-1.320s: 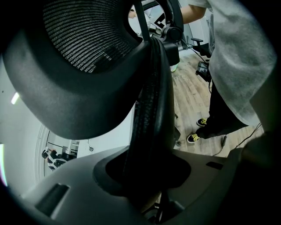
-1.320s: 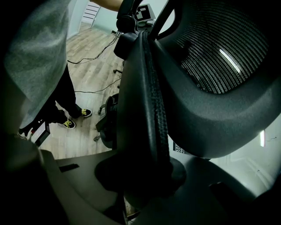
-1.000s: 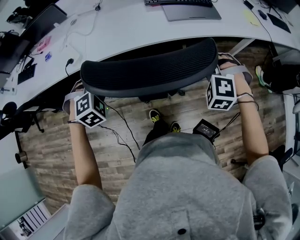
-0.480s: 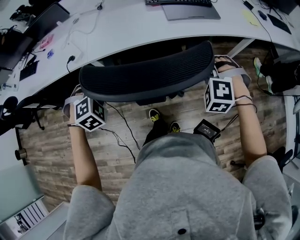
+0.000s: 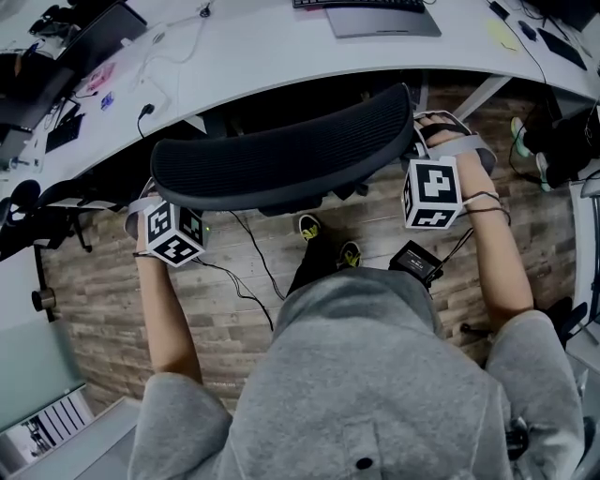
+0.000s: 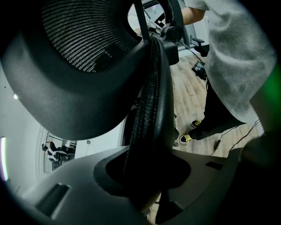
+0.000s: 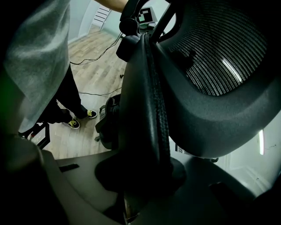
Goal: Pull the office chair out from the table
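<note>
The black mesh backrest of the office chair (image 5: 281, 155) stands just in front of the white table (image 5: 281, 52), its seat hidden beneath it. My left gripper (image 5: 150, 192) is shut on the backrest's left edge (image 6: 151, 118), which runs up between the jaws of that gripper (image 6: 149, 176). My right gripper (image 5: 424, 131) is shut on the right edge (image 7: 149, 110) in the same way, the padded rim filling the gap between its jaws (image 7: 140, 176). Both marker cubes face up, one at each end of the backrest.
The table's curved edge runs close behind the chair, with a keyboard (image 5: 361, 4) and cables on top. A table leg (image 5: 483, 94) slants down at the right. Cables (image 5: 248, 272), a black box (image 5: 412, 261) and the person's shoes (image 5: 309, 228) are on the wooden floor.
The backrest has come away from the table edge, toward the person and slightly left. Both grippers moved with it, still clamped on its two edges.
</note>
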Tool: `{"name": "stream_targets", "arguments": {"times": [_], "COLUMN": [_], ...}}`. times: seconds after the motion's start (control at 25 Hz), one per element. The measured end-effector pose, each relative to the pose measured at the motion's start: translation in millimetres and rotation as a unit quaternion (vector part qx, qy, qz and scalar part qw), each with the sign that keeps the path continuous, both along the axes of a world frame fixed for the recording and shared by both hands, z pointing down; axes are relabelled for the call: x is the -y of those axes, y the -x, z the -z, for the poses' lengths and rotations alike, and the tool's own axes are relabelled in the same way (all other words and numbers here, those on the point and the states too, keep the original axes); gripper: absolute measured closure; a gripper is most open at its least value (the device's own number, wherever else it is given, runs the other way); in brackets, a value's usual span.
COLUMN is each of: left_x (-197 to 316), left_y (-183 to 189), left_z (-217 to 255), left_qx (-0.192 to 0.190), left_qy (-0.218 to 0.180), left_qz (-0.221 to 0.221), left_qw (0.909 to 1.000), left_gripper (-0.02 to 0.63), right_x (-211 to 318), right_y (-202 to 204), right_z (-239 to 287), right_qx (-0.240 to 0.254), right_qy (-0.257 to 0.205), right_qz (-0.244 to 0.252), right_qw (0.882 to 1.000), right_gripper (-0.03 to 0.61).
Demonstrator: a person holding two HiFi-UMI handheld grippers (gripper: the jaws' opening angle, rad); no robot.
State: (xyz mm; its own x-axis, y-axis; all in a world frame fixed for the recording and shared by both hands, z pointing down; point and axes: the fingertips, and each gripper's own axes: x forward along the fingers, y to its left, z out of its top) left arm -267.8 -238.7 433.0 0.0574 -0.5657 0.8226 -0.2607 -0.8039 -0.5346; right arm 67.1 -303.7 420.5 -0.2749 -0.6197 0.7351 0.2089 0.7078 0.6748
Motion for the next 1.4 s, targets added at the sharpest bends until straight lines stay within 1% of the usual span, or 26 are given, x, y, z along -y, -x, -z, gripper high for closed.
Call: {"name": "stream_targets", "arguments": {"times": [0.32, 0.48, 0.64, 1.4], "left_x": [-27.5, -47.1, -53.6, -91.8], "left_y": [-6.1, -4.1, -19.7, -24.6], "left_z": [-3.1, -10.5, 6.5, 5.2], "left_qx": [-0.005, -0.007, 0.000, -0.001], "left_qy": [-0.004, 0.005, -0.006, -0.005], "left_qz": [0.015, 0.022, 0.003, -0.001], "left_qw": [0.9999, 0.9997, 1.0000, 1.0000], "left_gripper": [0.477, 0.476, 0.476, 0.474], "right_x": [-21.0, -35.6, -47.9, -85.9], "right_y": [-5.4, -6.7, -7.3, -11.8], "right_z": [-0.7, 0.0, 0.9, -1.3], "right_qx": [0.004, 0.006, 0.007, 0.003], "right_qy": [0.002, 0.002, 0.002, 0.008], "right_qz": [0.013, 0.017, 0.022, 0.026], "right_qw": [1.000, 1.000, 1.000, 1.000], "right_gripper": [0.491, 0.491, 0.491, 0.492]}}
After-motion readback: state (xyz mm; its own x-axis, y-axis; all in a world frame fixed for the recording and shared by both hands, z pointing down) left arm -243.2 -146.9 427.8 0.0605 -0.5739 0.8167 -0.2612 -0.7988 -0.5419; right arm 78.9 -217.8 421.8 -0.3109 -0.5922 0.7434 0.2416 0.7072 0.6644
